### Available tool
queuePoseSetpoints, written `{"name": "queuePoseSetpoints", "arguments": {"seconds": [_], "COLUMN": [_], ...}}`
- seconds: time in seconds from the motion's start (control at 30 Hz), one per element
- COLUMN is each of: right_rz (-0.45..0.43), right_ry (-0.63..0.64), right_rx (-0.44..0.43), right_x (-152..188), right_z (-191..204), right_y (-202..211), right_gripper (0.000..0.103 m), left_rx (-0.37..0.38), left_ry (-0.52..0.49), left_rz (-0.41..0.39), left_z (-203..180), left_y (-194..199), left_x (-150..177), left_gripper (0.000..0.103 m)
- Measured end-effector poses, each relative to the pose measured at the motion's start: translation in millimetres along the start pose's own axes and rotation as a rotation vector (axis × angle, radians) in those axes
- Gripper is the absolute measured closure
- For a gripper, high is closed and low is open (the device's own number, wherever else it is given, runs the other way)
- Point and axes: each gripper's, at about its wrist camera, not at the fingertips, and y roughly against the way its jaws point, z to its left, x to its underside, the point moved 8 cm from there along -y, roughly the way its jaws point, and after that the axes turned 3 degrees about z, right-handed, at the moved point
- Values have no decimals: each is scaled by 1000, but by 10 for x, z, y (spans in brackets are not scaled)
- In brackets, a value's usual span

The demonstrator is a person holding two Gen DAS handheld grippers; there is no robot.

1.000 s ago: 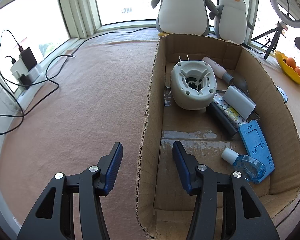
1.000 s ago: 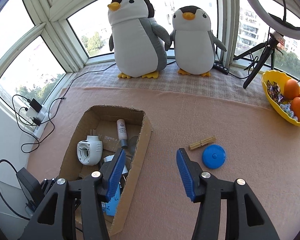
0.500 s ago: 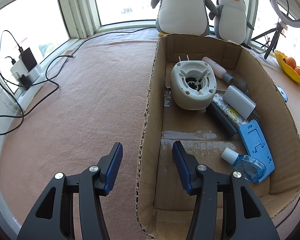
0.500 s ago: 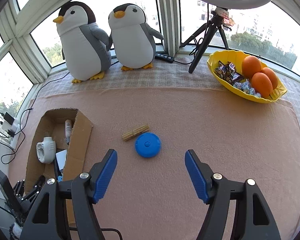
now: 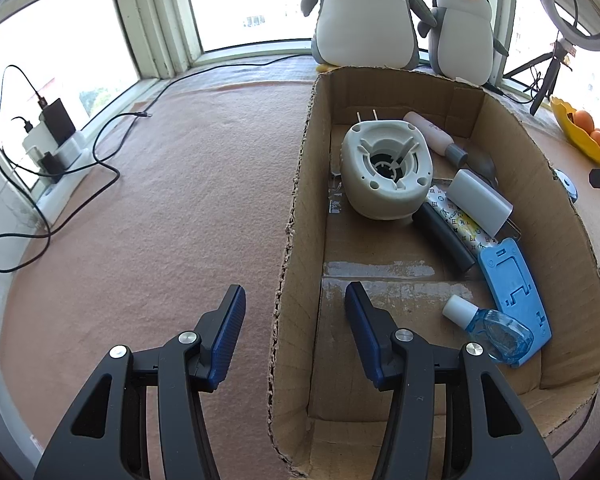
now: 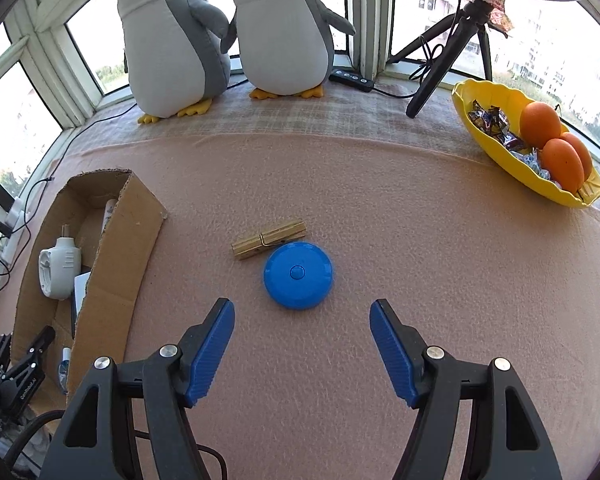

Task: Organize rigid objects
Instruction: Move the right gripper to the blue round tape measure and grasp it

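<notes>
- Right wrist view: right tool point(image 6: 302, 354) has dropped toward blue disc point(image 6: 298, 275), jaws widened, empty
- Disc on desk point(image 6: 420, 240) beside wooden clip point(image 6: 269, 238); pickup looks next
- Left tool point(image 5: 294, 332) unmoved, straddling cardboard box point(image 5: 296, 216) wall, jaws near their narrowest, not gripping

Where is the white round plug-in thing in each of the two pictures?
Left wrist view: the white plug-in device lies in the cardboard box, towards its far end.
Right wrist view: it is at the left edge, inside the same box.
Shared landmark: the two penguin toys by the window.
</notes>
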Motion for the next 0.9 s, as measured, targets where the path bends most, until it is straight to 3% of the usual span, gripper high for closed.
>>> {"name": "queuePoseSetpoints", "arguments": {"seconds": [0.3,0.9], "right_rz": [54,119], "right_ry": [24,43], "right_rx": [43,88], "right_x": [-48,-146], "right_z": [43,24], "right_y": [-319,-543], "right_gripper": [37,38], "left_rx": [-1,-1], "left_ry": [-1,-2], "left_rz": [0,0], "left_z": [-2,1], "left_y": [2,4], "left_x": [2,5], "left_gripper": [51,51]}}
